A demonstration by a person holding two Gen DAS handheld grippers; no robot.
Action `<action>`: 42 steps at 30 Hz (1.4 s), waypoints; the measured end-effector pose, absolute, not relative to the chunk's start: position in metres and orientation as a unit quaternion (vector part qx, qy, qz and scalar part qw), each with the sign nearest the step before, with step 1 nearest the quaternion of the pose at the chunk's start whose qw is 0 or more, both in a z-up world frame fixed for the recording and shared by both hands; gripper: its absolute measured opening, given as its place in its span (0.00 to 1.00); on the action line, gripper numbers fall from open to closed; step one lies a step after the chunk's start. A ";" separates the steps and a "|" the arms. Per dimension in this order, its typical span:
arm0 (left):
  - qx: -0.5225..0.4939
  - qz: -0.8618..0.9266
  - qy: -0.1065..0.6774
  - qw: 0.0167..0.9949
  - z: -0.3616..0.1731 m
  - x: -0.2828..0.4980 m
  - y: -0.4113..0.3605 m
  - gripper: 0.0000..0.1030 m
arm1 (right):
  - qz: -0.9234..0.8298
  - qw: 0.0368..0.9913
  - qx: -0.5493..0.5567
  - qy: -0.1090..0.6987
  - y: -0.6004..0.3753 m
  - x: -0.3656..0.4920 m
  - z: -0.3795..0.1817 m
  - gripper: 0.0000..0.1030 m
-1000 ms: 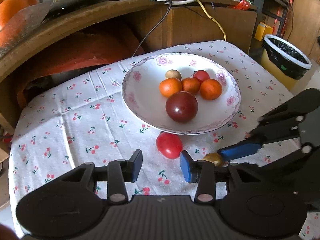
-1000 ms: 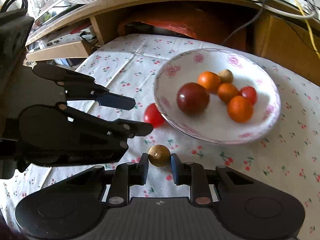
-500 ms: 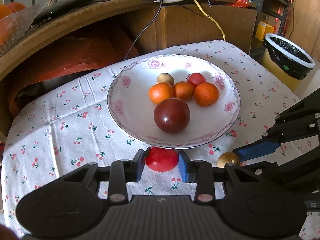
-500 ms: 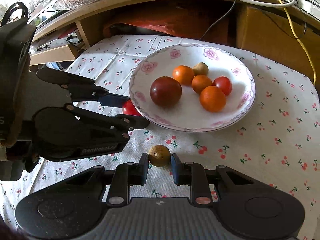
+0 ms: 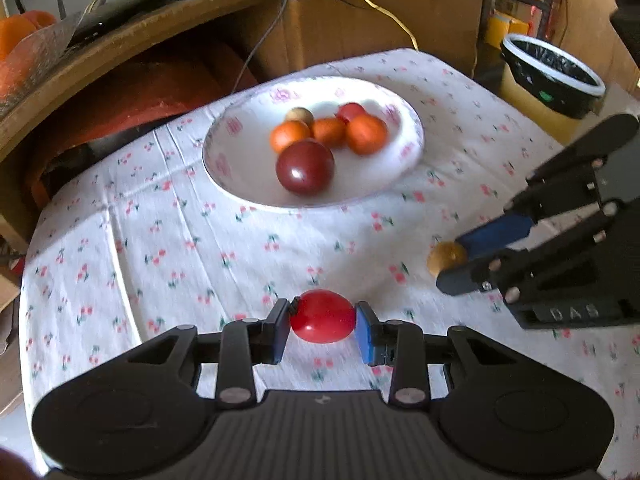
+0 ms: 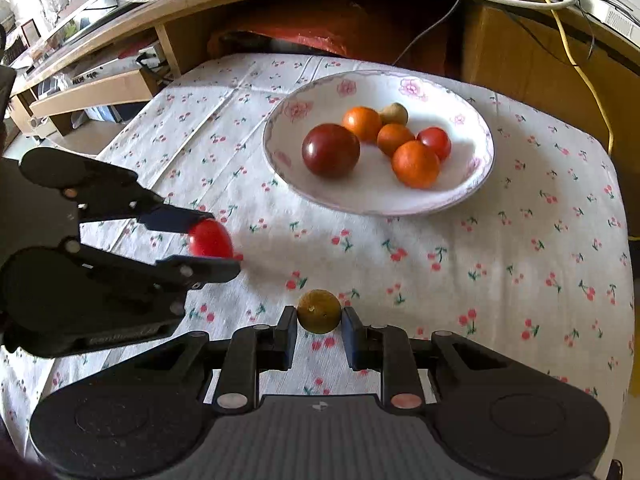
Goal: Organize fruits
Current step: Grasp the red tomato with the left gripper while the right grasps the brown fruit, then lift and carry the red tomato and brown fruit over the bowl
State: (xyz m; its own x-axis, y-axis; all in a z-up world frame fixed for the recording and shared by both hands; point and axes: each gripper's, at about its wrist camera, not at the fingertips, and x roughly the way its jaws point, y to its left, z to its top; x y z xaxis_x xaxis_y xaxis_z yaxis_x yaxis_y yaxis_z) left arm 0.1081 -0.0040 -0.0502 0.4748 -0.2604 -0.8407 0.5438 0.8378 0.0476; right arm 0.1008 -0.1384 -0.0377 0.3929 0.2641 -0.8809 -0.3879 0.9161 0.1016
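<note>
Left gripper (image 5: 322, 322) fingers pinch the red tomato (image 5: 322, 316); right gripper (image 6: 319, 318) fingers pinch the small brown fruit (image 6: 319, 311). Both held near the surface (image 6: 520, 260), short of the floral bowl (image 6: 476, 184). Six fruits already in; these two left.

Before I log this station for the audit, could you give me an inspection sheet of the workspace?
Surface: white cherry-print tablecloth, creased.
Job's things: white floral-rimmed plate holds a dark red round fruit, three orange fruits, one small red, one tan.
Clutter: nothing seen on the cloth.
Grippers: left gripper shut on a glossy red fruit; right gripper shut on a small brown fruit.
Cables: yellow cable and black ones behind.
Surroundings: wooden desk, black-lined bin.
</note>
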 end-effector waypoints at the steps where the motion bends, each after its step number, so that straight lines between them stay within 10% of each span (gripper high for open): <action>1: 0.156 -0.237 0.457 0.843 -0.050 0.105 -0.004 0.41 | 0.196 0.832 -0.061 0.515 -0.138 0.099 -0.037 0.18; 42: 0.164 -0.212 0.429 0.863 -0.019 0.112 -0.031 0.41 | 0.184 0.859 -0.050 0.475 -0.149 0.104 -0.009 0.18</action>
State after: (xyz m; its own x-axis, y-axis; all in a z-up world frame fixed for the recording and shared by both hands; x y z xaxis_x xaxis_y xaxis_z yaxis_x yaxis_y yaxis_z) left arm 0.1116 -0.0312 -0.0189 0.5418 -0.2239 -0.8101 0.5059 0.8566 0.1016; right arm 0.1040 -0.1494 -0.0093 0.4805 0.2688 -0.8348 -0.3638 0.9272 0.0891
